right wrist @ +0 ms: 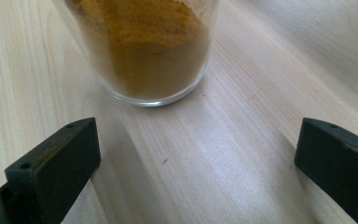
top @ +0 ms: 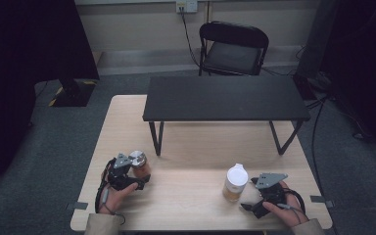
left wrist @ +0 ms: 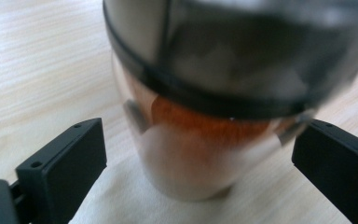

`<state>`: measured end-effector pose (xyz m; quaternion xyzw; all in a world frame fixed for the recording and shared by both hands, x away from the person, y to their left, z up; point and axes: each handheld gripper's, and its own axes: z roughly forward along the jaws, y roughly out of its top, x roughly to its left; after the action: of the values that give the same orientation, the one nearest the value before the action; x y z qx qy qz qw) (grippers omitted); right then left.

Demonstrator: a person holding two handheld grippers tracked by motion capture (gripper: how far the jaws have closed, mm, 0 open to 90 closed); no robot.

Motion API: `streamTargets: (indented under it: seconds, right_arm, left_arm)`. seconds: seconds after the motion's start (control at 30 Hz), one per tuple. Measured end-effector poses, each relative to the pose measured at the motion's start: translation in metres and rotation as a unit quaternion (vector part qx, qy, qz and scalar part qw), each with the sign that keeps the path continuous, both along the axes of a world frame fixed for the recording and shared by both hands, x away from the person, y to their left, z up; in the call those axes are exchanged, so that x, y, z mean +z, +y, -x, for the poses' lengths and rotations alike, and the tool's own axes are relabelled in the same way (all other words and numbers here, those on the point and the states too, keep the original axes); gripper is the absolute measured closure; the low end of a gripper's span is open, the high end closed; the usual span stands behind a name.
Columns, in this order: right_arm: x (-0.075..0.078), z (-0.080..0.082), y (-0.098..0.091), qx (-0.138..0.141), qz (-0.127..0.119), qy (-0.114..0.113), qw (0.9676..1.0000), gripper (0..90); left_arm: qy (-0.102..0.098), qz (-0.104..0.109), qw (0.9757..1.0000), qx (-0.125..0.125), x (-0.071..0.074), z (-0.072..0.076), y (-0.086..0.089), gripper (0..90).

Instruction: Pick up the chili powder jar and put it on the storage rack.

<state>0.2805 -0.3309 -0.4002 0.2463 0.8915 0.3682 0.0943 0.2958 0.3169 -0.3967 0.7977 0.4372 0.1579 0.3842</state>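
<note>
Blurred red-spice jar (left wrist: 205, 116) sits between left gripper (left wrist: 198, 154) jaws, seemingly ungripped.

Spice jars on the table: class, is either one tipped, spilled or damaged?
Nothing stands out. The silver-lidded jar stands upright between the left hand-held gripper's open jaws; the white-lidded jar stands upright, with no powder spilled on the table.

spice jar (left wrist: 205, 116) blurred, its lid cut off at top edge

No text, label, brand, number or sign can be read on anything here; the two glass jars' labels, if any, are too blurred to make out.
</note>
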Motion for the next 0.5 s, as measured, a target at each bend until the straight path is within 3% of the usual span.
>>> streamTargets:
  seconds: [0.13,0.33,0.5]
  right_arm:
    - [0.0,0.0,0.0,0.0,0.0,0.0,1.0,0.0]
    - [0.0,0.0,0.0,0.0,0.0,0.0,1.0,0.0]
    - [0.0,-0.0001,0.0,0.0,0.0,0.0,1.0,0.0]
  left_arm:
    - [-0.003,0.013,0.9999,0.003,-0.0028,-0.0035,0.0004,12.4]
    - [-0.015,0.008,0.9999,-0.004,-0.0059,-0.0049,-0.0018,28.1]
    - [-0.018,-0.006,0.9998,-0.009,-0.0031,-0.0052,-0.0049,29.9]
